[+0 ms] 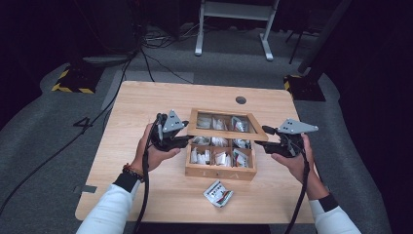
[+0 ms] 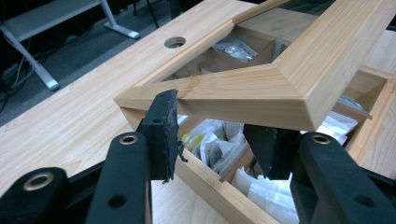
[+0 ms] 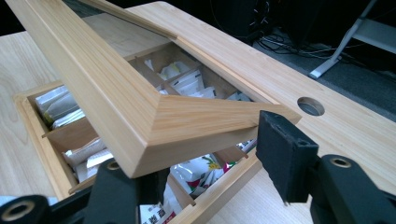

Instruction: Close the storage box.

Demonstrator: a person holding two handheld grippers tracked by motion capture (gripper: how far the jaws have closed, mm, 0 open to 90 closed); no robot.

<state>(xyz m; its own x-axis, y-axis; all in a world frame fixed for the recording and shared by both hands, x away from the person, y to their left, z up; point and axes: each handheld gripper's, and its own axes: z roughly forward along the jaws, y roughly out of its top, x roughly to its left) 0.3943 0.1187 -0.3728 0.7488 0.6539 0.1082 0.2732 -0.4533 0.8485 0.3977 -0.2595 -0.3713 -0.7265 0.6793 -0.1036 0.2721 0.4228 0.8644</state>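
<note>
One grey carpeted floor (image 1: 44, 126) strewn with cables surrounds the pale wooden counter (image 1: 146, 107), where a wooden compartment box (image 1: 220, 171) sits midway between the hands. Its glazed lid (image 1: 224, 134) is half raised, its long front rail running crosswise from one hand to the other. Each front corner lies just above a gripper. The left gripper (image 1: 182, 140) has its fingers (image 2: 161, 130) parted, apparently propping the lid's corner rather than pinching it. The right gripper (image 1: 267, 141) has its fingers (image 3: 285, 154) spread wide, one under the rail and one clear beside it. Both are equally near. Tea sachets (image 1: 221, 158) fill the compartments below the fingers, and a loose sachet (image 1: 218, 193) lies nearer the person.
</note>
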